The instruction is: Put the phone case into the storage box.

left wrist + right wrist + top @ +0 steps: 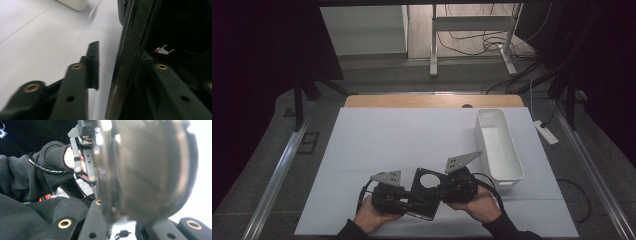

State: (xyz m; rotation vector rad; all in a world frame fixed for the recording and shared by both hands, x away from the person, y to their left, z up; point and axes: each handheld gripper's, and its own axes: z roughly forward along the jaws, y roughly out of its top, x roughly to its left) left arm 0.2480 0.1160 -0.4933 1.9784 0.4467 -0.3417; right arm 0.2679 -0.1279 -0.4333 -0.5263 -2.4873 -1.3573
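A flat black panel (428, 207) with a round hole is held up between both hands at the table's near edge. My right gripper (439, 190) is shut on its right side. In the right gripper view my right gripper (125, 230) clamps the panel's lower rim, and a dark glassy disc (147, 170) looms close above the jaws. My left gripper (412, 202) straddles the panel's left side. In the left gripper view the panel's edge (127, 57) stands between the jaws of my left gripper (120, 50). A gap shows beside one fingertip (93, 50).
A long white bin (499, 145) lies at the right of the white sheet (412, 135), and its corner (75, 3) appears in the left gripper view. A wooden table edge (432, 101) runs behind the sheet. Black sleeves (30, 185) crowd the right gripper view.
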